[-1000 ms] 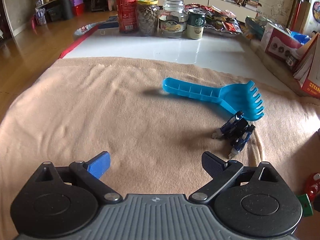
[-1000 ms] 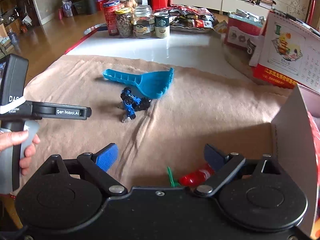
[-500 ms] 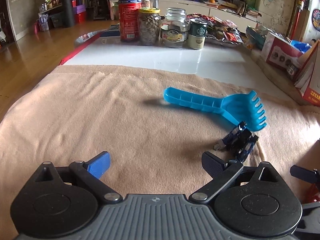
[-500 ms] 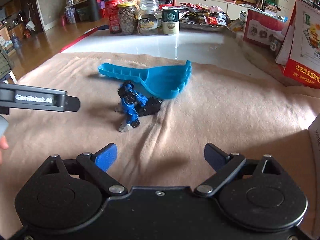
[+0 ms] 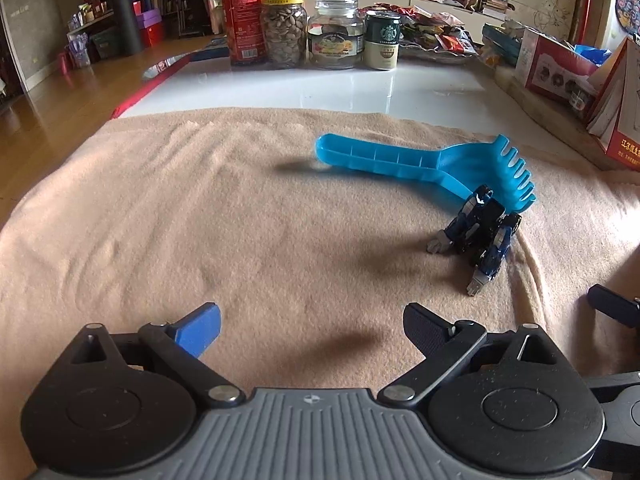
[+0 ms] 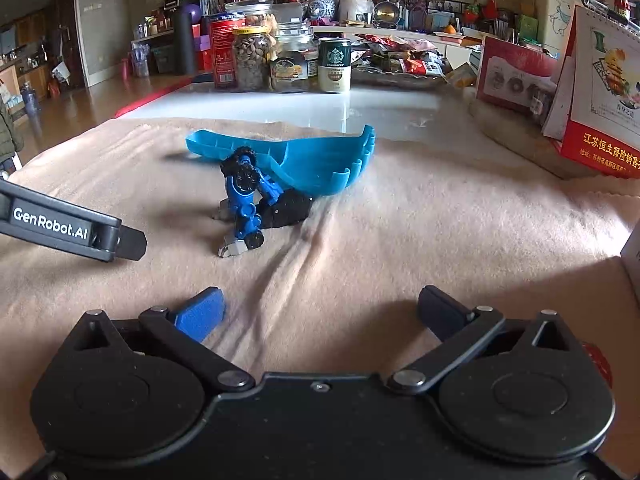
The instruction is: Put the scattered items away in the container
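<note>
Hovering over the tan blanket (image 6: 400, 232), the right gripper (image 6: 320, 312) and left gripper (image 5: 312, 324) both gape wide, holding nothing. Just beyond, the blue toy robot (image 6: 256, 208) touches the near edge of the blue rake (image 6: 320, 160).

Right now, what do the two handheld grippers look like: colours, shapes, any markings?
Both share one design: round black pivot discs, angled black linkage bars with silver pins, one blue finger pad and one black. The left gripper has a ribbed grey body; the right gripper has a smooth black one. The left one's arm reads "GenRobot.AI" in white.
</note>
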